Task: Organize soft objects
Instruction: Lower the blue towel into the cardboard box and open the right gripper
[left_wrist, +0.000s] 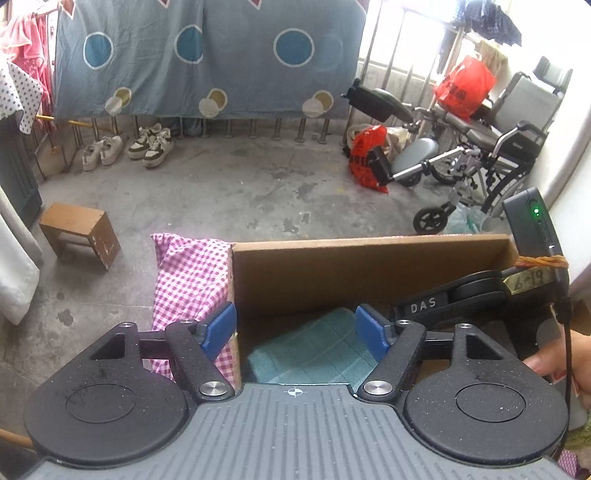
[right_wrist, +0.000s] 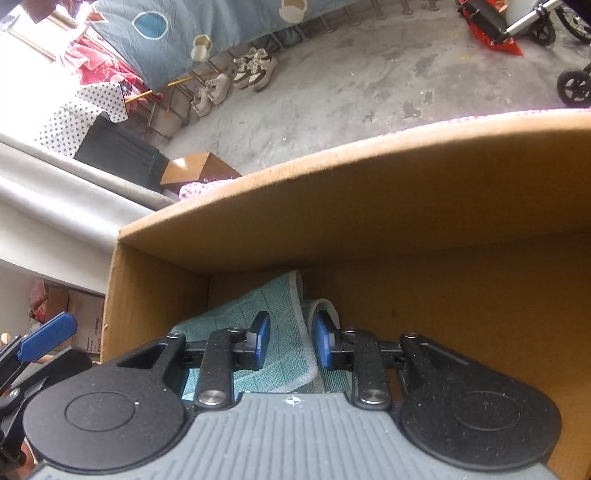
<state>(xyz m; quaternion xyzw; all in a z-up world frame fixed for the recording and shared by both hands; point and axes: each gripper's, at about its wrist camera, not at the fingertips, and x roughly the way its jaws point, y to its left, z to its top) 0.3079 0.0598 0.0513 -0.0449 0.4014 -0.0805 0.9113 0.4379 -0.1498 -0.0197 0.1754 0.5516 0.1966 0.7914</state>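
Teal waffle-weave cloth (right_wrist: 273, 332) lies inside the open brown cardboard box (right_wrist: 369, 192), bunched against the wall at 9 o'clock in the right wrist view, white-trimmed edge folded up at 12. It reads as already delivered into the box.

Right gripper (right_wrist: 290, 345) sits low inside the box, pointing steeply down. Its blue fingers (right_wrist: 261, 341) are partly spread and straddle the cloth's raised trimmed edge; the pads look clear of the fabric, no pinch. Judgement: a release stance, with the cloth resting on the box floor under its own weight.

Left gripper (left_wrist: 295, 328) hovers over the box's left wall. Fingers spread wide: the one at 9 o'clock (left_wrist: 218, 326) is outside the wall over the pink-and-white gingham fabric (left_wrist: 188, 280), the one at 3 o'clock (left_wrist: 371, 330) is inside over the cloth. Nothing between them but the wall edge; nothing held.

The gingham fabric is pressed against the box's outer wall at 9 o'clock, on the concrete floor (left_wrist: 240, 184); whether it is a bag or a loose piece cannot be told.

A person's hand (left_wrist: 554, 365) shows at 3 o'clock in the left view, on the right gripper's body.

Likely next: both grippers clear out, then go for the next soft item. Risk: the trimmed edge snagging a right finger on the way out.
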